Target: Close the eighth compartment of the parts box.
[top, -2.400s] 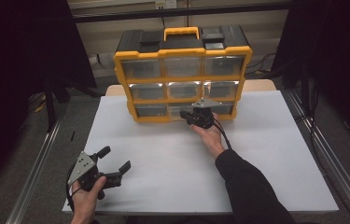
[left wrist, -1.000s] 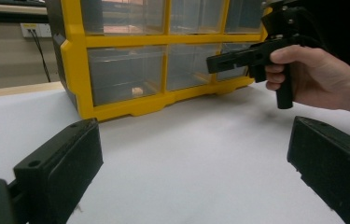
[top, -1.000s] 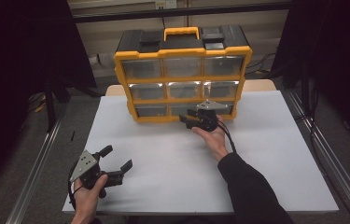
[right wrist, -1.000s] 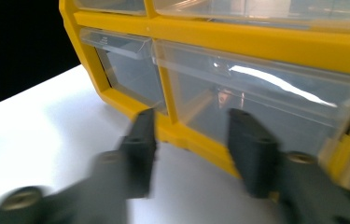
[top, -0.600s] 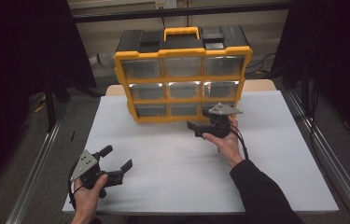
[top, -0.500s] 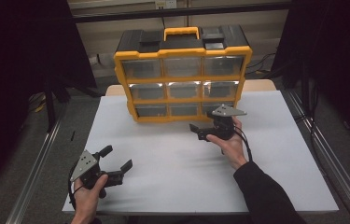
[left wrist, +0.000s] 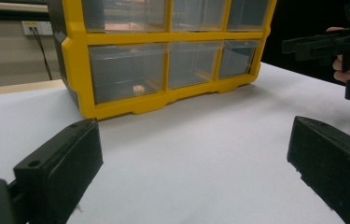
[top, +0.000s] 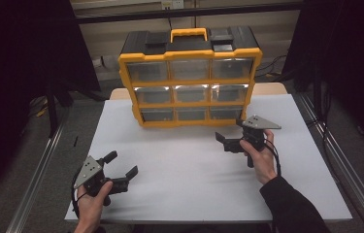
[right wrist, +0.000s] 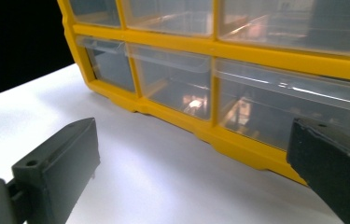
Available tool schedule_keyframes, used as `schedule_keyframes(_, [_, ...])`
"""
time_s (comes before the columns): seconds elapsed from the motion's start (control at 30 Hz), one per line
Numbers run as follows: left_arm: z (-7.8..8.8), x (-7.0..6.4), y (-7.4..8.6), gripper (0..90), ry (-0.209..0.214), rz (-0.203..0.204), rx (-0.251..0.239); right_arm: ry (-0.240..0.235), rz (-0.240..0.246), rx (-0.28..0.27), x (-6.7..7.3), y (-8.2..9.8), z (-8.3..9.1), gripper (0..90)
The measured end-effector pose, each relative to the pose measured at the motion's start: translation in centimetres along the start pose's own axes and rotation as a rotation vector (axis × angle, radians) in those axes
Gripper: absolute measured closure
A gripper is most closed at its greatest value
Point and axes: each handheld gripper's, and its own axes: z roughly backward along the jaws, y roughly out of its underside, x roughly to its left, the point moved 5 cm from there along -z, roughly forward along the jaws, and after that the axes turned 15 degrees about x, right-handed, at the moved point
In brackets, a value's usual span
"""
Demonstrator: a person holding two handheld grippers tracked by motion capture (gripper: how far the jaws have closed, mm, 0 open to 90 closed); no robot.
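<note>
Organizer (top: 190,77): yellow drawer box, upright at the far middle of the table (top: 179,170); all nine clear drawers look shut.
Bottom drawers (right wrist: 261,105): flush with the frame; small items show dimly through the fronts.
Right gripper (top: 231,141): near the box's lower right corner, just clear of it; its jaws have just been opening, now stand wide, nothing between them.
Left gripper (top: 121,170): near left on the table, well apart from the box; jaws spread, empty.
Step, judged: backing off from the bottom row after working a drawer.
Doing it well: draw straight back, jaws kept wide, so no pad catches a drawer lip or nudges the box.
</note>
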Motion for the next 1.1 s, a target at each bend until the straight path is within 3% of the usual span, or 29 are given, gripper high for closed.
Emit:
schedule_keyframes(0.33, [0.0,0.0,0.1,3.0,-0.006,0.0,0.007,0.05,-0.01,-0.023,-0.8,1.7,3.4,2.2])
schedule_keyframes(0.53, [0.0,0.2,0.1,3.0,-0.005,-0.005,0.011,0.073,-0.004,-0.042,-0.5,2.6,5.1,2.4])
schedule_keyframes(0.77, [0.1,0.3,0.1,3.1,-0.015,-0.013,0.021,0.083,0.013,-0.029,-0.4,4.4,6.7,2.4])
schedule_keyframes(0.87, [0.2,0.2,0.0,3.1,-0.011,-0.015,0.017,0.086,-0.01,-0.019,-0.8,5.1,7.4,3.1])
schedule_keyframes(1.1, [0.3,0.2,0.1,3.1,-0.011,-0.017,0.015,0.135,0.003,-0.016,-1.5,6.6,9.2,3.7])
